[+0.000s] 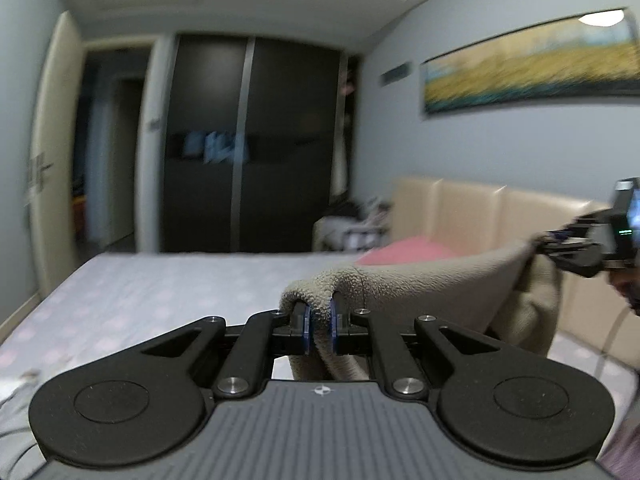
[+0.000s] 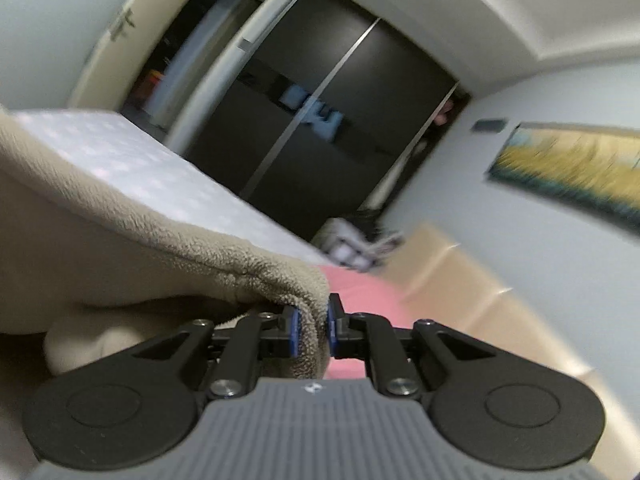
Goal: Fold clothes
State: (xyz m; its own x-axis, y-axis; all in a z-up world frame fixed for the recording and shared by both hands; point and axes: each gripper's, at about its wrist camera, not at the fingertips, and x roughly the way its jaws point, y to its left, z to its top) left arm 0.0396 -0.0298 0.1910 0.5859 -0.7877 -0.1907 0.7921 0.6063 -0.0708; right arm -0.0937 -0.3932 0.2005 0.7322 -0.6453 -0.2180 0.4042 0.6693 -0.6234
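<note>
Bedroom scene, bed [image 1: 168,288] underneath — a beige fleece [image 1: 440,284] hangs stretched in the air between the left gripper [image 1: 320,330] and right gripper [image 2: 311,330], each pinched tight on an edge. Thick pile could slip out, dumping it crooked.

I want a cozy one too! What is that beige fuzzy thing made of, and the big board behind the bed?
The beige garment looks like soft fleece: its surface is nubbly and matte, and it drapes limply between the left gripper and right gripper. The headboard looks like smooth padded leather or imitation leather, with a slight sheen and stitched panels; which one can't be told.
</note>
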